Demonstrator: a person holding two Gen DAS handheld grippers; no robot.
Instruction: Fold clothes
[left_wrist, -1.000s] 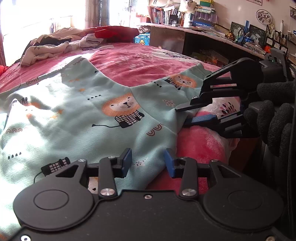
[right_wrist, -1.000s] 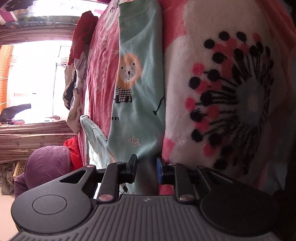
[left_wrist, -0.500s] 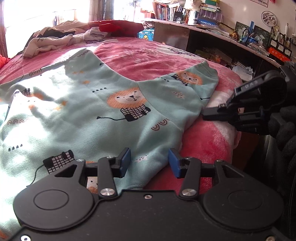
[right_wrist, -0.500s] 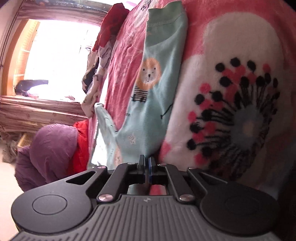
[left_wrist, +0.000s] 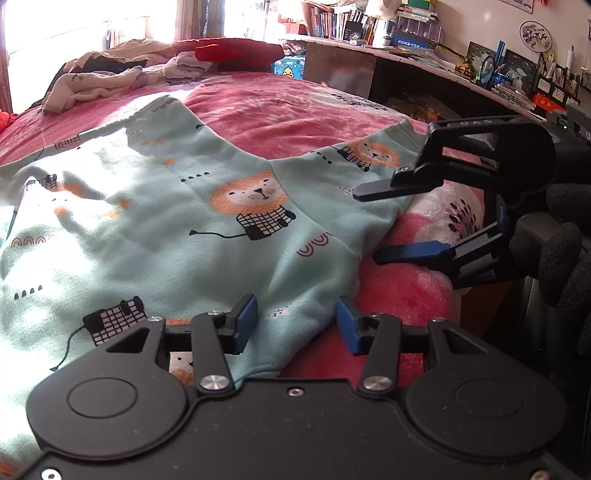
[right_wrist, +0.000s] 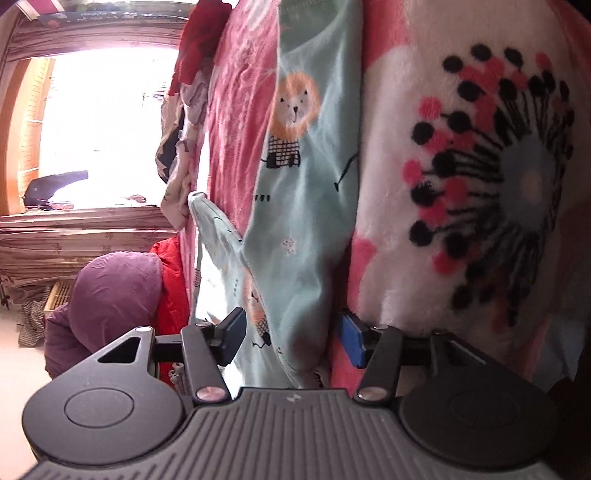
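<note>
I have the mint lion-print garment (left_wrist: 177, 221) spread flat on the bed (left_wrist: 295, 107), over the pink fleece blanket (left_wrist: 402, 295), with its near hem reaching the bed's near edge. My left gripper (left_wrist: 295, 325) sits low at that edge, its blue-padded fingers (left_wrist: 245, 323) spread wide on either side of the garment's near corner, gripping nothing. My right gripper (left_wrist: 373, 225) is turned sideways at the right edge of the bed: one finger rides above the garment's right-hand edge, the other (blue pad showing) lies below it against the blanket. From its own camera the same gripper (right_wrist: 291, 336) stands wide open, the fabric's edge (right_wrist: 295, 221) running between the two fingers without being pinched; whether either pad touches the cloth I cannot tell. A black-gloved hand (left_wrist: 554, 258) holds that tool. At the far end of the bed lies a heap of other clothes (left_wrist: 122, 77), red and cream among them. A cluttered shelf of books (left_wrist: 369, 26) runs along the far right wall.
</note>
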